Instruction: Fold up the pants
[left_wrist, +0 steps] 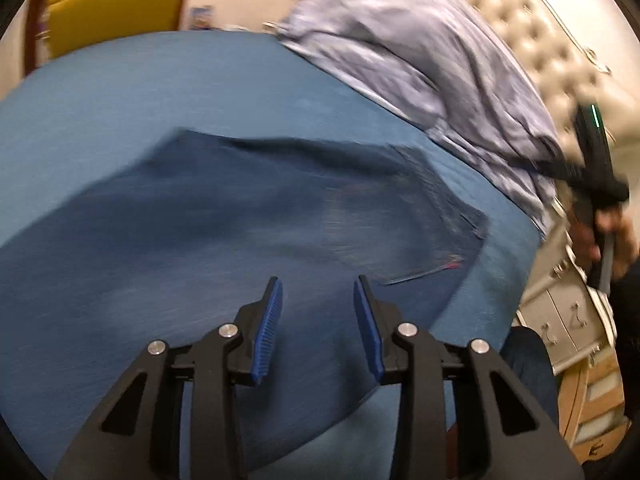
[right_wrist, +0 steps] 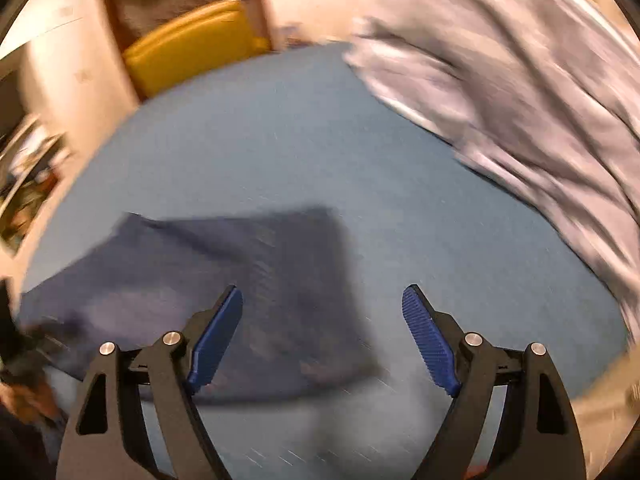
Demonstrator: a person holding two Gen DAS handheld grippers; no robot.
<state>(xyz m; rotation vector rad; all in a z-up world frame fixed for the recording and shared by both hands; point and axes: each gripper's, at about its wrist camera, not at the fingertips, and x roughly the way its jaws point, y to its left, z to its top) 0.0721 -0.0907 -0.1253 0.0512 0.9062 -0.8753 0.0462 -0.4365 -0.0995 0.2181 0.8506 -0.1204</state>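
Pants [left_wrist: 248, 216], dark denim, flat on blue sheet [left_wrist: 120, 100]

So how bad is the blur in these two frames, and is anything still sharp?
Left wrist view: motion streaks smear the pants and the grey blanket, while the left gripper is crisp. Right wrist view: heavier smear across the pants, the blanket and the yellow chair; only the right gripper is sharp. Both show fisheye bending at the edges.
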